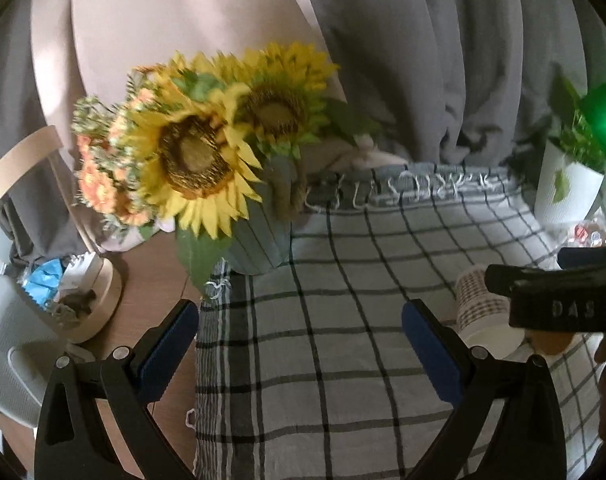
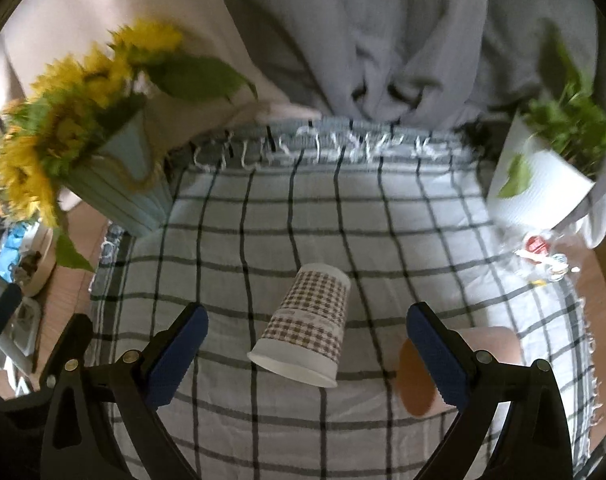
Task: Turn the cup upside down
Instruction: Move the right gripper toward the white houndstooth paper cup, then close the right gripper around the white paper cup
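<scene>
A paper cup (image 2: 309,326) with a brown houndstooth pattern stands upside down on the checked cloth (image 2: 263,240), wide rim down and tilted slightly. My right gripper (image 2: 307,344) is open, its blue pads either side of the cup and apart from it. A second, plain cup (image 2: 499,344) lies on its side behind the right finger. In the left wrist view the patterned cup (image 1: 479,304) shows at the right, partly hidden by the right gripper's black body (image 1: 555,296). My left gripper (image 1: 301,340) is open and empty over the cloth (image 1: 343,320).
A ribbed vase of sunflowers (image 1: 207,144) stands at the cloth's back left, also in the right wrist view (image 2: 115,184). A white plant pot (image 2: 539,188) stands at the back right, with small wrappers (image 2: 543,256) near it. A round wooden tray (image 1: 87,300) sits at left. Grey curtains hang behind.
</scene>
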A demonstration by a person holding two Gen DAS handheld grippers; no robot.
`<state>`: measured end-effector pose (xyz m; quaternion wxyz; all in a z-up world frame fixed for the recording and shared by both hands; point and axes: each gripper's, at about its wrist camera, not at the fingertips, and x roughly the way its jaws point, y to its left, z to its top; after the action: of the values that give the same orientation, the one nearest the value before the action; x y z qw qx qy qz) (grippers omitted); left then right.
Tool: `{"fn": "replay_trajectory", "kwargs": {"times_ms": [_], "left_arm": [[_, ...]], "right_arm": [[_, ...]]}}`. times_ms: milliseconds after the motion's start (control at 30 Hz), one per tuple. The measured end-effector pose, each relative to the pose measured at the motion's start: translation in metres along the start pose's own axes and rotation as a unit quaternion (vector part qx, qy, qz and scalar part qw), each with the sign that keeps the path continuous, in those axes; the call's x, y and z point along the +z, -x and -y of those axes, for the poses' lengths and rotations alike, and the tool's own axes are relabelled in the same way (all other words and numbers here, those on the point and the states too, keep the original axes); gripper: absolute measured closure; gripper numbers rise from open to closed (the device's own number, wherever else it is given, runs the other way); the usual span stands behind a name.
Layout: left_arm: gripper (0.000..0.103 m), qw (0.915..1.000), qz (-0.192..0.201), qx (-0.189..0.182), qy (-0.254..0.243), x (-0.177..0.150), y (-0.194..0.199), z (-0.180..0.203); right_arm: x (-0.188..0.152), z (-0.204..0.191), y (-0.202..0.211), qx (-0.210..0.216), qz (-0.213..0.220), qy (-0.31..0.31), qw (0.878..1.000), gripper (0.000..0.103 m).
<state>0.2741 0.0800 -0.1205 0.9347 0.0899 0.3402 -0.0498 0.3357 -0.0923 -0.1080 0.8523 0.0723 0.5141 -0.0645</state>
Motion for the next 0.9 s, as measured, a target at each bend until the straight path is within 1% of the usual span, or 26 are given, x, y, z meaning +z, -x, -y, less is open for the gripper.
{"fn": "replay_trajectory", "kwargs": {"times_ms": [200, 267, 333, 467, 567, 800, 867, 900], "left_arm": [[0.0, 0.9997, -0.021, -0.011, 0.008, 0.002, -0.023, 0.0], [0.0, 0.9995, -0.026, -0.013, 0.013, 0.003, -0.029, 0.0], [0.0, 0.9993, -0.029, -0.012, 0.018, 0.003, -0.034, -0.002], [0.0, 0.9989, -0.039, -0.011, 0.025, 0.002, -0.045, -0.004], [0.0, 0.9983, -0.049, -0.01, 0.029, -0.001, -0.051, -0.004], [0.0, 0.9968, -0.066, -0.015, 0.041, -0.003, -0.063, -0.005], [0.0, 0.9968, -0.068, -0.015, 0.039, -0.004, -0.063, -0.005], [0.0, 0.9969, -0.067, -0.014, 0.038, -0.005, -0.062, -0.005]], "right_arm": [[0.017, 0.001, -0.036, 0.008, -0.073, -0.009, 0.997, 0.008], [0.022, 0.003, -0.048, 0.002, -0.104, -0.016, 0.994, 0.01], [0.024, 0.005, -0.061, 0.009, -0.133, -0.029, 0.991, 0.011], [0.023, 0.003, -0.078, 0.002, -0.174, -0.029, 0.984, 0.019], [0.021, 0.001, -0.089, 0.005, -0.195, -0.034, 0.98, 0.021], [0.018, -0.003, -0.102, -0.007, -0.206, -0.035, 0.978, 0.026], [0.018, -0.003, -0.104, -0.01, -0.206, -0.036, 0.978, 0.032], [0.017, -0.003, -0.105, -0.009, -0.208, -0.038, 0.977, 0.039]]}}
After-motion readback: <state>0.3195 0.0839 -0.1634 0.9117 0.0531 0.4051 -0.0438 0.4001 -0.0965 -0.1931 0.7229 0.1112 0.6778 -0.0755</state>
